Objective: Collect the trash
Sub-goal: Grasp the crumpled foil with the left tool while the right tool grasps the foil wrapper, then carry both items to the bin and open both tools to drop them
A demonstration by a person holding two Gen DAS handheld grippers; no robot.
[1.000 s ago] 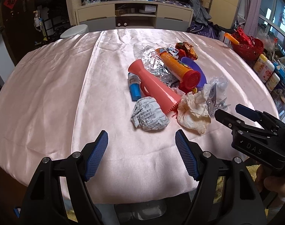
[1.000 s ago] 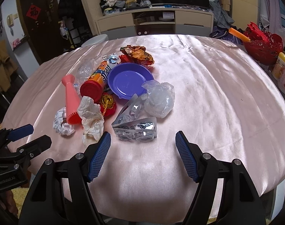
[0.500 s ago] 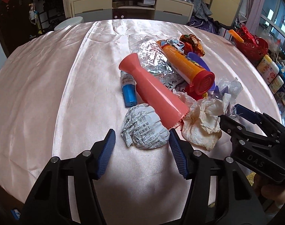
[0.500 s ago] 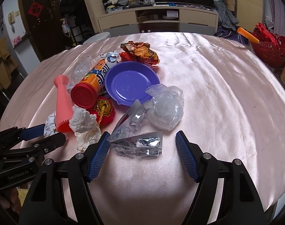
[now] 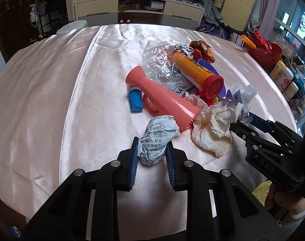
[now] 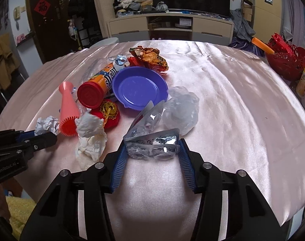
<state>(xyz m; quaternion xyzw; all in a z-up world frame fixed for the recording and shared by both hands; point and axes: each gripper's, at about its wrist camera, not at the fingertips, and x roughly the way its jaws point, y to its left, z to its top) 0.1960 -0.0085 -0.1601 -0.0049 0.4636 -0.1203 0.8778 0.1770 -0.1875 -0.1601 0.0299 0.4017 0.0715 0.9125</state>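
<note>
A pile of trash lies on a pink satin table point(image 5: 52, 80). My left gripper point(image 5: 152, 150) is shut on a crumpled printed paper ball point(image 5: 158, 138), which also shows in the right wrist view point(image 6: 47, 125). My right gripper point(image 6: 152, 150) has closed its jaws on a crushed clear plastic tray point(image 6: 152, 146); its pads touch both ends. The right gripper also shows in the left wrist view point(image 5: 240, 123), beside a crumpled white tissue point(image 5: 214, 132).
A pink plastic horn point(image 5: 164, 98), an orange chips tube with red lid point(image 5: 196, 72), a purple plate point(image 6: 139, 88), a blue lighter point(image 5: 135, 102), snack wrappers point(image 6: 150, 57) and a clear bag point(image 6: 182, 108) lie in the pile. A red basket point(image 6: 287, 60) stands far right.
Both grippers moved forward onto the table and closed: the left one onto the paper ball, the right one onto the clear plastic tray.
</note>
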